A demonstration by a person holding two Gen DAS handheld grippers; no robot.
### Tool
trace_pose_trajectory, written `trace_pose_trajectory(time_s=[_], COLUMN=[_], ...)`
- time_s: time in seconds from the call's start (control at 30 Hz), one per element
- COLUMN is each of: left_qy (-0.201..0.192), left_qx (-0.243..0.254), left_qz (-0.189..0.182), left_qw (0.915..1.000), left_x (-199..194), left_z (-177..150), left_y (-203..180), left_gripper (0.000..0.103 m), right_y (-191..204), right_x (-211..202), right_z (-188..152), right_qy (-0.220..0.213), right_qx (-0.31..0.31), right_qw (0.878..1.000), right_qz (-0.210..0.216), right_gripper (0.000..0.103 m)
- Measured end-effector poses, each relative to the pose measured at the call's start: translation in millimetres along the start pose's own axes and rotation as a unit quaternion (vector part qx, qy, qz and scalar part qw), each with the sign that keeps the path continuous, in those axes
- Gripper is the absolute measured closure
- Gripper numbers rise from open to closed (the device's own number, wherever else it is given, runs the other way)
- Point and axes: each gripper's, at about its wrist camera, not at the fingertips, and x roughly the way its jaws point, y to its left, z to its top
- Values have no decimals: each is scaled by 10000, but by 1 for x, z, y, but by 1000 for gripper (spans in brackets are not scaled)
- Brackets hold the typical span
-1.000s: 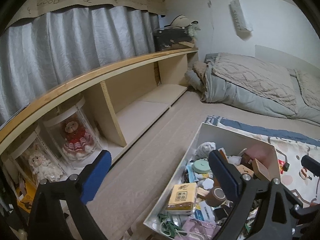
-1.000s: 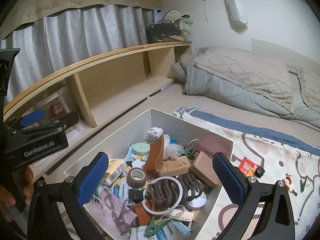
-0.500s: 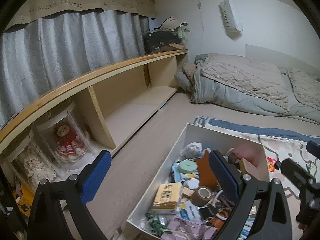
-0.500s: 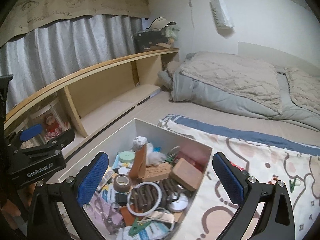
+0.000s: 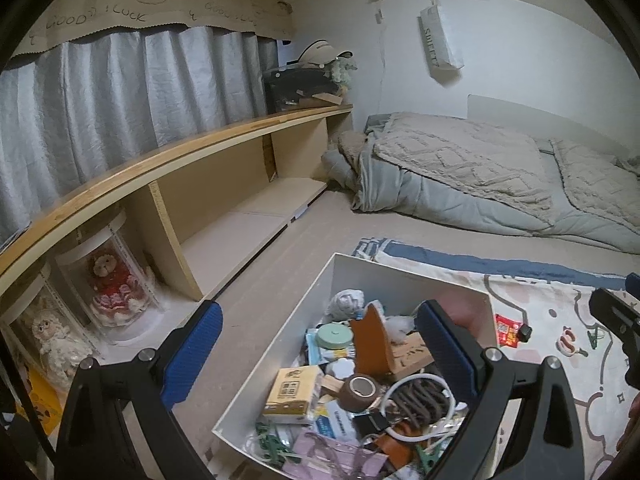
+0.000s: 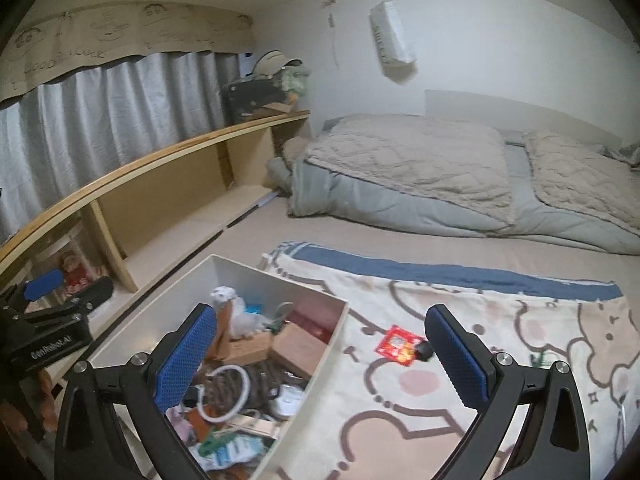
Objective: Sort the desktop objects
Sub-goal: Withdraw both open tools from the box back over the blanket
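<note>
Both grippers, left point(image 5: 318, 354) and right point(image 6: 320, 356), hovered spread wide, holding nothing. The red packet point(image 6: 397, 345) on the mat point(image 6: 500, 344) right of the box point(image 6: 320, 364) looked light, thin and crinkly, probably best pinched at an edge

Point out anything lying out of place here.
A red packet and a small black item lie loose on the patterned blanket, outside the white box holding the jumbled clutter.
</note>
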Motion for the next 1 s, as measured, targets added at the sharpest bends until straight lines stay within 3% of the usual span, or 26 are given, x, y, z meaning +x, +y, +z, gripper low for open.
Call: trace_pose_trajectory(time_s=[0.33, 1.0], left_qy=[236, -132], left_qx=[-211, -69], left_qz=[-254, -914], left_qw=[9992, 9957], left_x=[-1, -19], left_z=[4, 12], left_y=[-20, -85], left_gripper=[4, 4], right_y=[-49, -139], right_x=[-27, -70], right_z=[-1, -8], right_qy=[-64, -253], right_qx=[153, 604], right_qw=[9988, 9913], right_qz=[-463, -1140], right_gripper=[0, 0])
